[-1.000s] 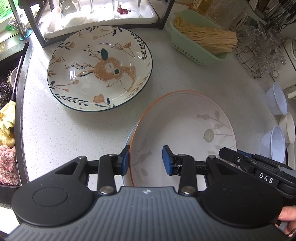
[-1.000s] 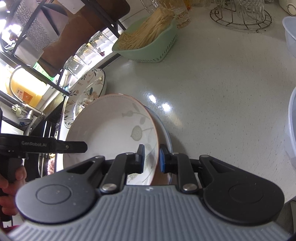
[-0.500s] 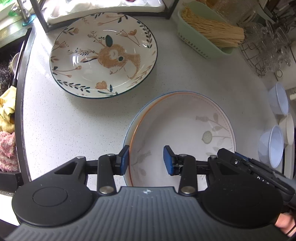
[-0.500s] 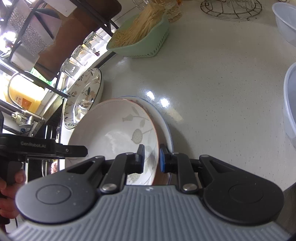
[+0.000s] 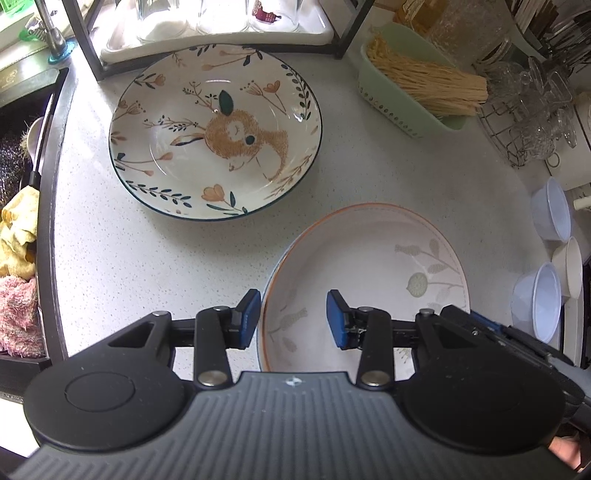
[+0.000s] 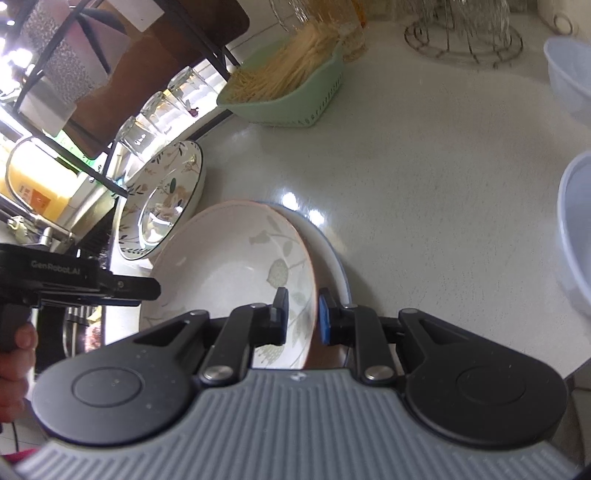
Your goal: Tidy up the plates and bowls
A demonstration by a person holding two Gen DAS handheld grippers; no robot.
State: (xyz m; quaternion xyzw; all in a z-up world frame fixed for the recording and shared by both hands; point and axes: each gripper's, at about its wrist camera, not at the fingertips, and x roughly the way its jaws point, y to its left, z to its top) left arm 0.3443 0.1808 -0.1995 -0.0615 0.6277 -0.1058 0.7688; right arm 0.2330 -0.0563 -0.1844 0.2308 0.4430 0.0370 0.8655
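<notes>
The orange-rimmed plate (image 5: 364,280) with the pale leaf print sits in the lower middle of the left wrist view, lifted and tilted over a blue-rimmed plate (image 6: 338,254) that lies flat on the speckled counter (image 5: 122,266). In the right wrist view the right gripper (image 6: 303,317) pinches the orange-rimmed plate's near edge, one pad inside the well and one behind the rim, so this plate is carried, not yet set down. The left gripper (image 5: 291,319) is spread wide, its fingers straddling the plate's left edge; whether either pad touches the rim I cannot tell.

As a judgement, the task is at an early to middle stage: these two plates are nearly stacked, but the upper one is not seated. The rabbit-pattern deep plate (image 5: 216,133) lies apart in the upper left of the left view, just in front of the glass rack (image 5: 221,33). The small plastic bowls (image 5: 546,258) lie on their sides along the right edge of that frame, unsorted.

A round plate has no long axis. Its open face tips up and towards the left of the right wrist frame, with the pinched edge raised and the far edge towards the rabbit plate. The leaf sprig on it runs towards the right of the left view.
</notes>
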